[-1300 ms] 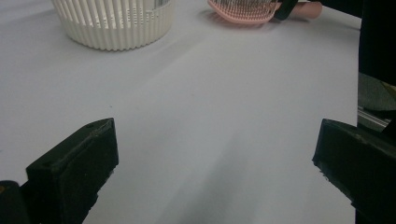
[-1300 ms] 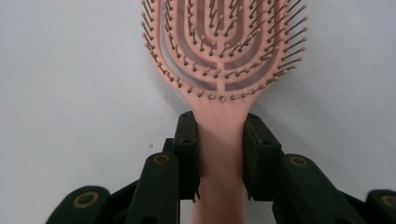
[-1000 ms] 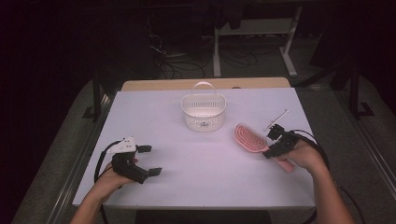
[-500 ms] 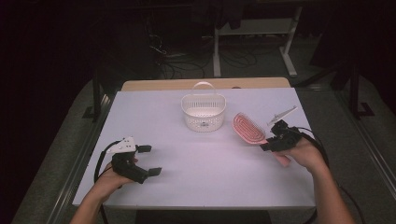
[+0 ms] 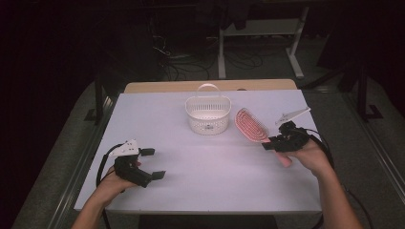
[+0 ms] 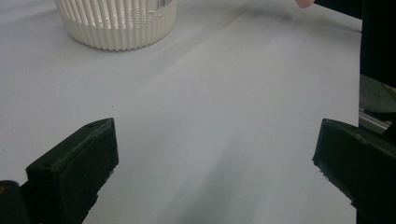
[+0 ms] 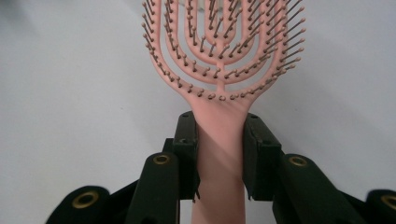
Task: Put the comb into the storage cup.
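Observation:
A pink vented hairbrush (image 5: pixel 250 125) (image 7: pixel 219 60) hangs above the white table, just right of a white slotted basket (image 5: pixel 207 114) (image 6: pixel 119 23). My right gripper (image 5: pixel 271 142) (image 7: pixel 219 154) is shut on its handle, both pads pressing the handle's sides in the right gripper view, bristles facing the camera. Its head points up and left toward the basket. At the table's front left my left gripper (image 5: pixel 153 163) (image 6: pixel 215 172) rests low over the tabletop, jaws wide open with nothing between them.
The basket has a hoop handle and stands at the back middle of the white tabletop (image 5: pixel 215 167). A wooden strip (image 5: pixel 205 86) runs along the far edge. Cables and metal stand legs (image 5: pixel 296 62) lie on the dark floor beyond.
The right gripper has carried the hairbrush up and toward the basket, and the brush head now stands higher and nearer it. The left gripper has stayed put.

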`<state>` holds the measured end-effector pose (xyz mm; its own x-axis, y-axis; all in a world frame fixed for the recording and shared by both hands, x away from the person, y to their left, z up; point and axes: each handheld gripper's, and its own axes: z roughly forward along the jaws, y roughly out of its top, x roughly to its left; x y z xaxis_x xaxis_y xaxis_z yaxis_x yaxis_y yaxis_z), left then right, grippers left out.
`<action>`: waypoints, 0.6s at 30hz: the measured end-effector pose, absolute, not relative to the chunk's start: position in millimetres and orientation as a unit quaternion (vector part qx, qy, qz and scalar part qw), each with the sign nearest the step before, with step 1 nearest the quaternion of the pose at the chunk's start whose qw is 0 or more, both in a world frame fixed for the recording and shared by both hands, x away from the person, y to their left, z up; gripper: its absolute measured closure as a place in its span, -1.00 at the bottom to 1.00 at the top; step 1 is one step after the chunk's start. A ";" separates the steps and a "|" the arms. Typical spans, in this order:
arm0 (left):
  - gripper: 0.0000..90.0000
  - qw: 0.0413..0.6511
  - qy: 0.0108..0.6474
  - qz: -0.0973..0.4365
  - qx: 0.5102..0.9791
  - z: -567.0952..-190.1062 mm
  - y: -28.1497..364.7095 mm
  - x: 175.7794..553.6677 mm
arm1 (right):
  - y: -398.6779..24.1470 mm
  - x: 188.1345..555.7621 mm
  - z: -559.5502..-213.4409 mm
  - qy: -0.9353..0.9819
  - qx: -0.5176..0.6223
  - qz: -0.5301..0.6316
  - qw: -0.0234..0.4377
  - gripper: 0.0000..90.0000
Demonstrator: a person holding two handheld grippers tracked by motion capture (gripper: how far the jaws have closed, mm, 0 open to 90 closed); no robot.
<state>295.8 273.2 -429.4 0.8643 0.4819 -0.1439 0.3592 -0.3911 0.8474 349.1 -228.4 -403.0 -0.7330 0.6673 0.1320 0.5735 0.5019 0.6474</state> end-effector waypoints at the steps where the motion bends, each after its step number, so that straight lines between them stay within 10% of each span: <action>1: -1.00 0.490 0.253 0.063 0.832 -429.3 273.2 295.7 | -228.3 349.2 -402.9 0.863 0.359 0.350 0.067 0.53; 18: -1.00 0.492 0.258 0.061 0.829 -429.0 271.6 296.4 | -219.5 345.1 -393.0 0.839 0.339 0.418 0.080 0.53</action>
